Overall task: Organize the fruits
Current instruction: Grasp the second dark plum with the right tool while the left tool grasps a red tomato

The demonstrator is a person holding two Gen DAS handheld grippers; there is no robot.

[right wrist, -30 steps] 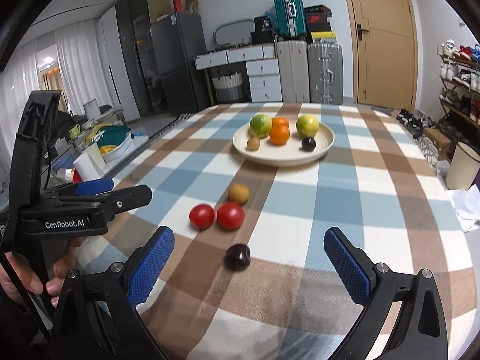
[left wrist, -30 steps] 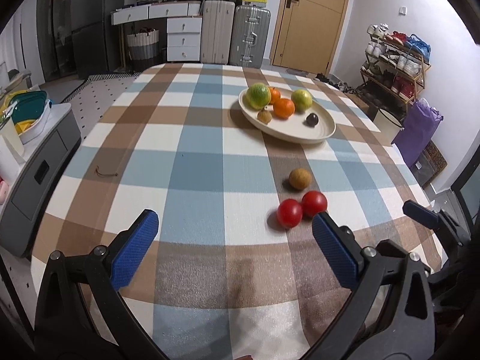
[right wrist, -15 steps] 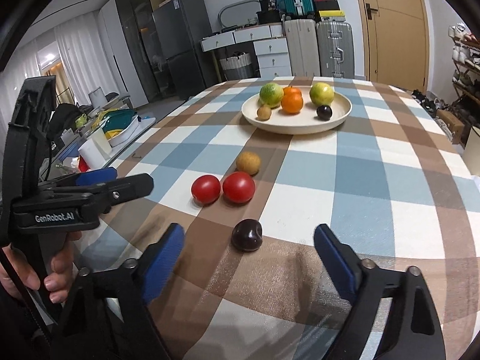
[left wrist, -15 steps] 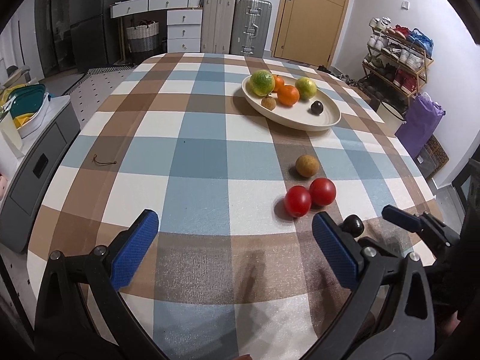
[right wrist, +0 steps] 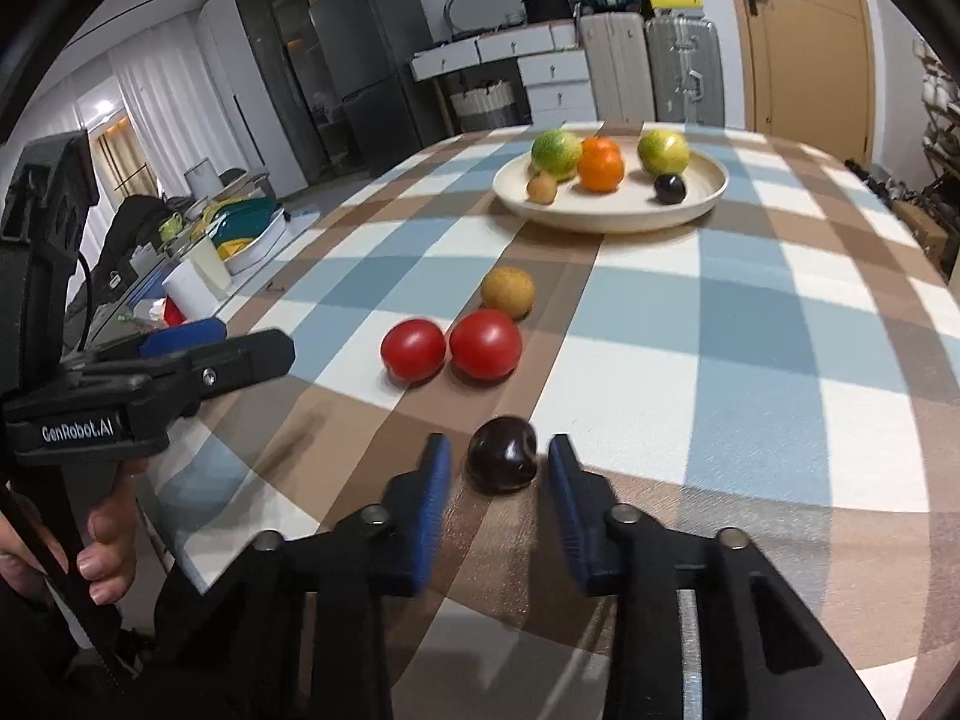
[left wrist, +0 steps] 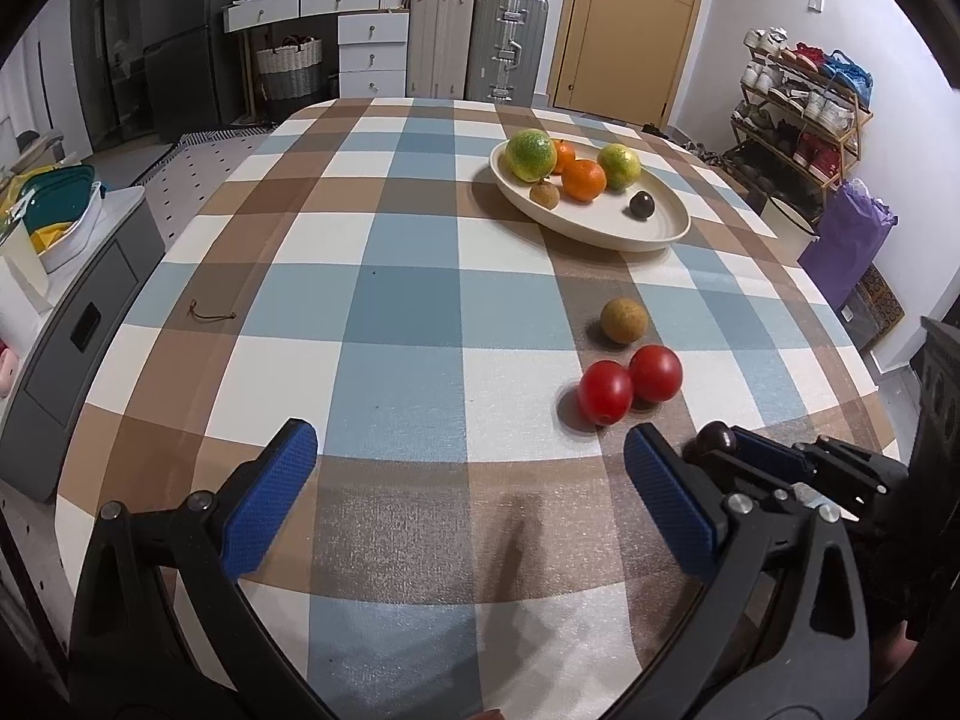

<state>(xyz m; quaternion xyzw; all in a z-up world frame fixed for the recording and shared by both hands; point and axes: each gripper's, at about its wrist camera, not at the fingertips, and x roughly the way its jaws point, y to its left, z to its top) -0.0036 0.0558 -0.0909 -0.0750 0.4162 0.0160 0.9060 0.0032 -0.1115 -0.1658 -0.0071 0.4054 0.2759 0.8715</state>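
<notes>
A dark purple fruit (right wrist: 503, 461) lies on the checked tablecloth between the blue pads of my right gripper (right wrist: 497, 471); the jaws have narrowed around it with small gaps left on both sides. It also shows in the left wrist view (left wrist: 711, 439). Two red tomatoes (right wrist: 451, 345) and a tan round fruit (right wrist: 507, 291) lie just beyond. A cream plate (right wrist: 612, 213) further back holds green, orange, tan and dark fruits. My left gripper (left wrist: 468, 483) is open and empty, low over the near tablecloth, left of the tomatoes (left wrist: 630, 383).
The table edge curves close on the right in the left wrist view. A grey cabinet (left wrist: 72, 324) with bowls stands left of the table. Suitcases (left wrist: 474, 48), drawers and a door stand behind. A shoe rack (left wrist: 804, 114) and purple bag stand to the right.
My right gripper has moved forward and down onto the dark fruit and its jaws have closed from wide open to nearly touching it. The left gripper has barely moved.
</notes>
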